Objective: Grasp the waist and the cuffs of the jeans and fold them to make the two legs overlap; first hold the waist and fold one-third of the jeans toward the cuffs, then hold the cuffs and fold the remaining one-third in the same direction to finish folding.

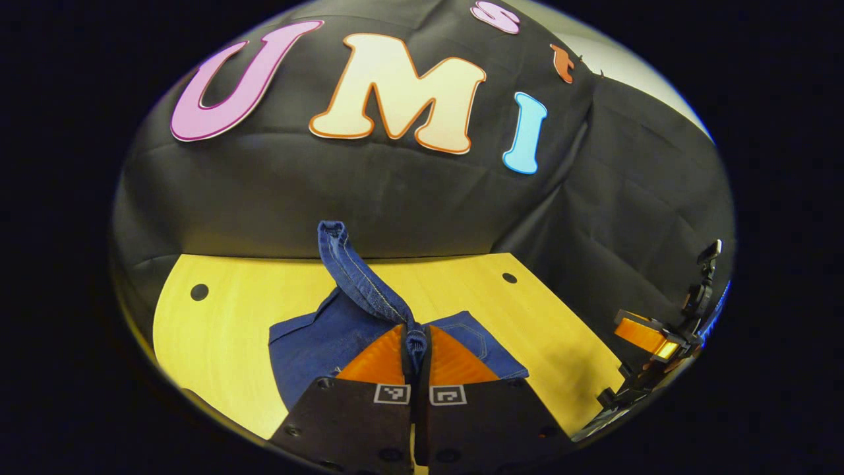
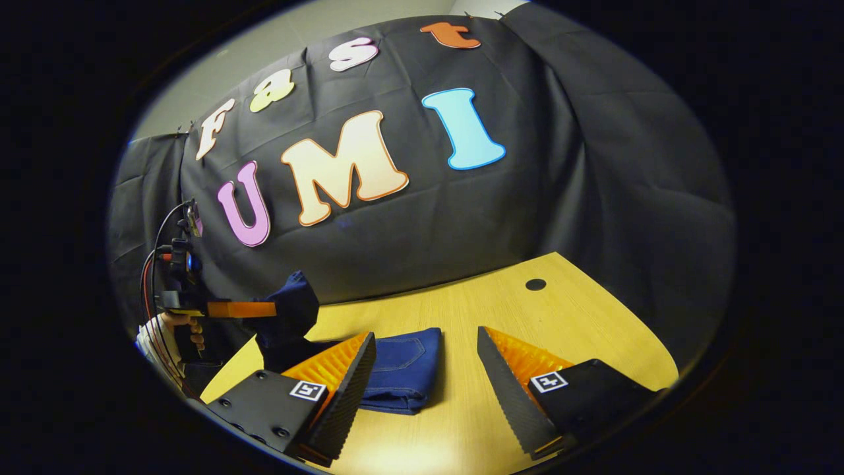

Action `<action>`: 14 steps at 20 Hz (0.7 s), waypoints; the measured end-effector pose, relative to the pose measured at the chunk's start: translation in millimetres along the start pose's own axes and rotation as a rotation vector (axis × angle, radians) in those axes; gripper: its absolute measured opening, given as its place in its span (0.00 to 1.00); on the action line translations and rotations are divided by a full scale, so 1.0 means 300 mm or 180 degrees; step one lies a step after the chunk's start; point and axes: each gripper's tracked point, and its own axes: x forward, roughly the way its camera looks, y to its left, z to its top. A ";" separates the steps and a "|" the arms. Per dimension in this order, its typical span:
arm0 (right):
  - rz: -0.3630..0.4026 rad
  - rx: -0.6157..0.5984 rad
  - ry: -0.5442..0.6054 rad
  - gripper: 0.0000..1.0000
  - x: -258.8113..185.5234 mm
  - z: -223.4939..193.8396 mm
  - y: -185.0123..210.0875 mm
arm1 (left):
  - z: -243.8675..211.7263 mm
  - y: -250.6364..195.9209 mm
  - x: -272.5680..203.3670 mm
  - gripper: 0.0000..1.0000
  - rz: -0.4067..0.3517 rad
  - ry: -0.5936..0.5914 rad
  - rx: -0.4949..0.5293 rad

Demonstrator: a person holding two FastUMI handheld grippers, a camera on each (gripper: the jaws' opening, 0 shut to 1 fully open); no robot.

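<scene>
Dark blue jeans [image 1: 316, 343] lie partly folded on the yellow wooden table [image 1: 264, 297]. My left gripper [image 1: 415, 346] is shut on a hemmed edge of the jeans, and a strip of denim [image 1: 356, 270] rises above the fingers. In the right gripper view the folded jeans [image 2: 402, 369] lie just ahead, with a back pocket showing. My right gripper [image 2: 425, 382] hangs open above the table, nothing between its fingers. Far left in that view the left gripper [image 2: 267, 309] lifts a bunch of denim [image 2: 290, 310], held by a hand [image 2: 188, 330].
The black cloth wall [image 1: 395, 191] hangs right behind the table's far edge. Small dark holes [image 2: 535, 285] mark the tabletop. In the left gripper view the right gripper [image 1: 649, 336] stands at the far right beyond the table's edge.
</scene>
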 end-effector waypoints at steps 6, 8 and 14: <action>0.0089 -0.0044 0.0160 0.97 -0.013 -0.081 -0.058 | -0.139 -0.091 0.162 0.00 0.0109 0.0102 0.0014; 0.0147 -0.0058 0.0212 0.96 -0.015 -0.104 -0.076 | -0.194 -0.118 0.203 0.00 0.0222 0.0156 0.0141; 0.0297 -0.0206 0.0131 0.98 -0.044 -0.091 -0.063 | -0.165 -0.245 0.179 1.00 0.0398 -0.0272 0.0312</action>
